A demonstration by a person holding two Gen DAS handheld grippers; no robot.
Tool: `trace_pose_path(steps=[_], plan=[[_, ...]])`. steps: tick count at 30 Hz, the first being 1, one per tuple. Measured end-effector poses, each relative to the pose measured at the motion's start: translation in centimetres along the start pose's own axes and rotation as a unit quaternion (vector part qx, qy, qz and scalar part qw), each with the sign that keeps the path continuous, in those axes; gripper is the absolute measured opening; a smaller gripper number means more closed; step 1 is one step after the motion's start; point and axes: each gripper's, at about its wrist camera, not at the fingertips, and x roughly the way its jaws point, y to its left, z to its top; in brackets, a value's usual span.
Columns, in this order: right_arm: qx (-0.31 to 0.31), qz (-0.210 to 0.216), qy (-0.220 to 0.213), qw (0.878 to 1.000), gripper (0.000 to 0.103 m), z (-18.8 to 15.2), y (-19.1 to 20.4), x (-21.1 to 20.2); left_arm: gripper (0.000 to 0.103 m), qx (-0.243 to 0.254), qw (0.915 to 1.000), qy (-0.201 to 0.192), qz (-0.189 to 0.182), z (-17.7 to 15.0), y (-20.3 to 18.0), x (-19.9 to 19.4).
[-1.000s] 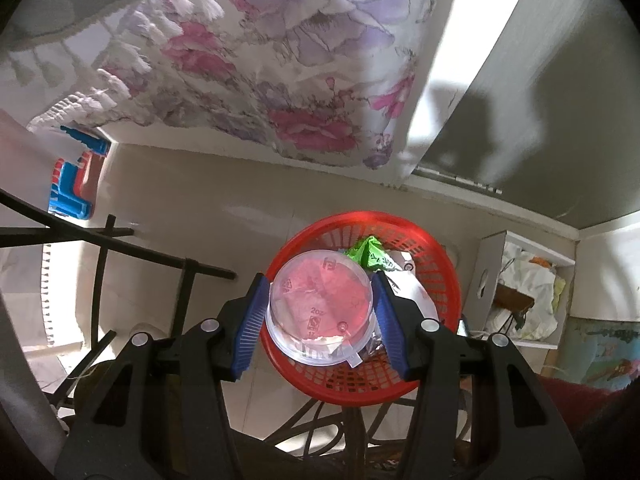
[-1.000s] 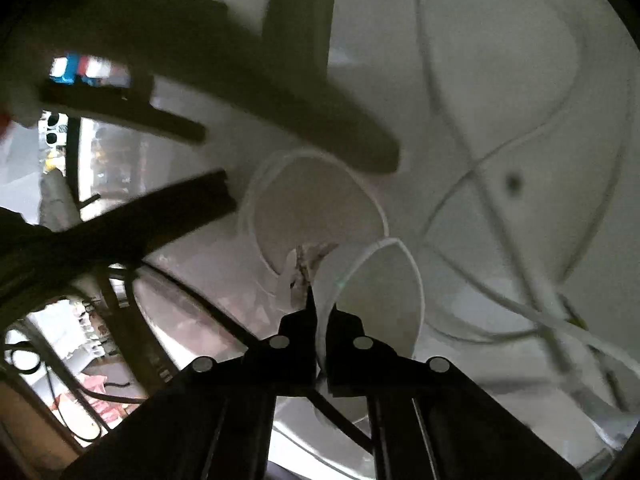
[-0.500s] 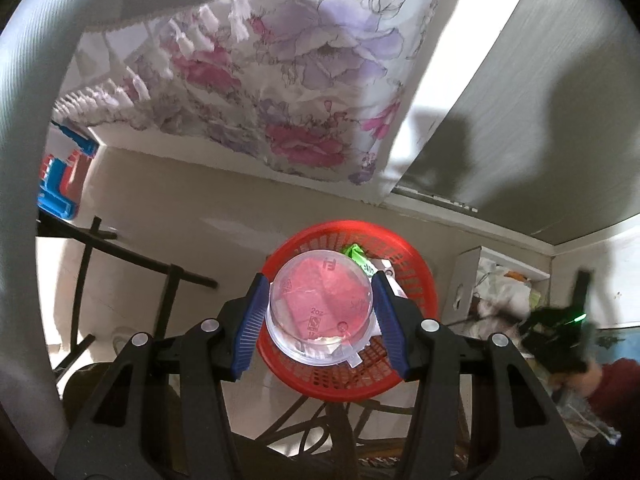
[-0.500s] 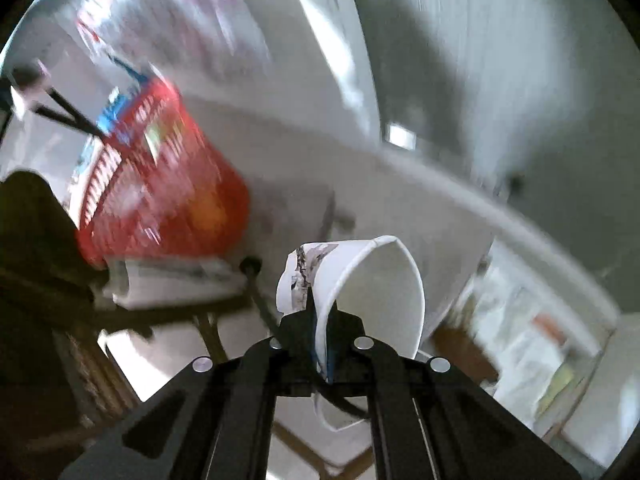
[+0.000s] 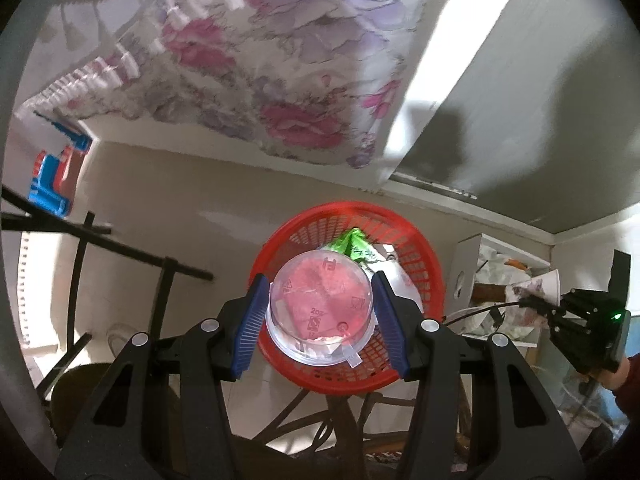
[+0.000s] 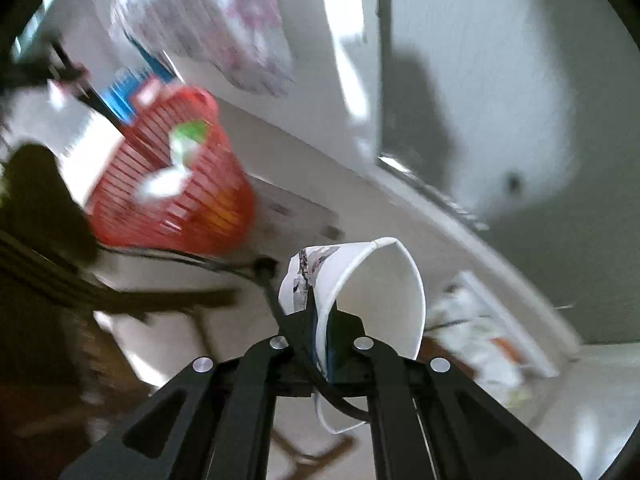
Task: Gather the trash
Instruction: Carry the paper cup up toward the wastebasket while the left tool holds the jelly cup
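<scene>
both hands are loaded and the step in hand looks like the drop-off: the left gripper (image 5: 320,304) is clamped across a small clear tub (image 5: 320,304), its blue pads (image 5: 252,320) pressing either side, and it hangs right over the mouth of the red basket (image 5: 420,256), which already holds a green wrapper (image 5: 354,242) and some white scraps. the right gripper (image 6: 323,320) has its jaws pressed together on the wall of a white paper cup (image 6: 380,280), pinching the rim so the cup is squashed to an oval, mouth toward the camera, a torn printed strip on its left edge. the cup is off to the side of the basket, not over it. next, i judge, the left jaws need only spread to let the tub fall in; the right hand must first carry the cup across above the rim, then part its jaws. the thin wall may cling to a pad, so a clean wide opening would help. the left view looks straight down into the basket and also catches the right gripper (image 5: 560,308) at the far right edge with the cup in front of an open white box (image 5: 466,276) of clutter. the right view, blurred, shows the basket (image 6: 172,184) from the side, its slatted wall, and a black cable (image 6: 276,296) running beside the cup, which the left view shows less plainly.
</scene>
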Motion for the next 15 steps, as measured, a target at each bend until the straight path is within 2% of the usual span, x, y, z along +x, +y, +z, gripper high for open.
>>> trace_pose_path(steps=[1,2,4,9,15], plan=[[0.027,0.037,-0.008,0.999,0.004,0.2,0.1,0.0,0.053,0.005,1.0000,0.004,0.002,-0.1,-0.1,0.3],[0.042,0.054,-0.015,0.998,0.005,0.5,0.3,0.1,0.053,0.007,0.9999,0.009,0.006,-0.2,-0.1,0.6],[0.056,0.074,-0.030,0.995,0.005,1.0,0.3,0.3,0.053,0.004,0.9996,0.024,0.012,-0.3,0.1,1.2],[0.113,0.139,-0.076,0.981,0.005,2.6,-0.5,-0.3,0.053,-0.009,0.9993,0.031,0.022,-0.5,0.8,1.6],[0.099,0.179,-0.093,0.974,0.005,5.3,1.6,-0.5,0.053,-0.003,0.9985,0.042,0.034,-0.6,0.5,2.2]])
